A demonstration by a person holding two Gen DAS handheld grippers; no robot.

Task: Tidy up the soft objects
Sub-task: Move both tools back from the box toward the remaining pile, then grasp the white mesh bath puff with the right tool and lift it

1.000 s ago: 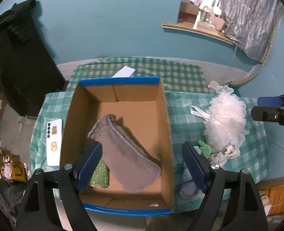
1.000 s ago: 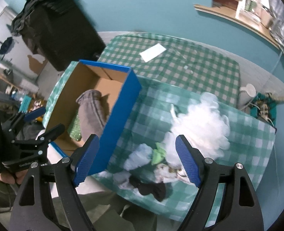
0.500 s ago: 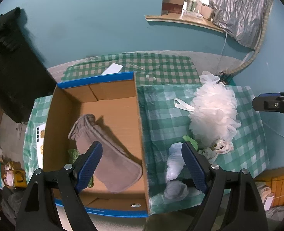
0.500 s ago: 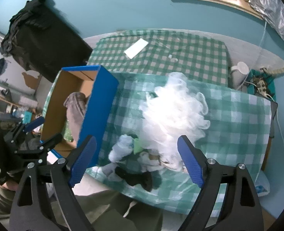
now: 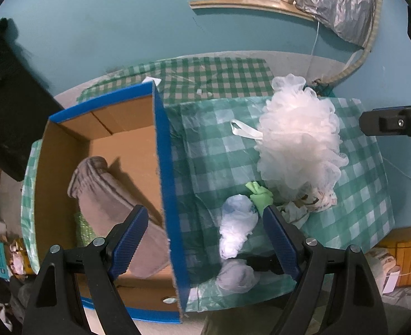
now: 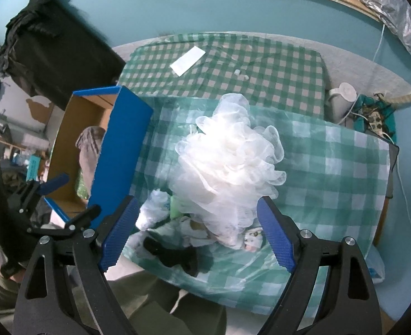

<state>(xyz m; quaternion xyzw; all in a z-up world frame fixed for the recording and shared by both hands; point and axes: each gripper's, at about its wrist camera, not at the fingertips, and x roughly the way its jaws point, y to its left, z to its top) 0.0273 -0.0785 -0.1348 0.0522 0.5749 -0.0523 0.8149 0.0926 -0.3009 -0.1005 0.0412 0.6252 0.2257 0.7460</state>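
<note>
Soft pile: white bath puff [image 6: 227, 162], sock [image 5: 237, 227] and rags on the checked tablecloth [image 6: 331, 184], right of the box [image 5: 163, 184].
Box: grey mitt [image 5: 116, 195] inside.
Left gripper [image 5: 205, 240]: wide open, empty.
Right gripper [image 6: 197, 231]: just widened, over the puff, gripping nothing.

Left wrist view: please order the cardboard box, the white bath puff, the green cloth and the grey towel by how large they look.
1. cardboard box
2. white bath puff
3. grey towel, partly hidden by a finger, so only roughly placed
4. green cloth
</note>
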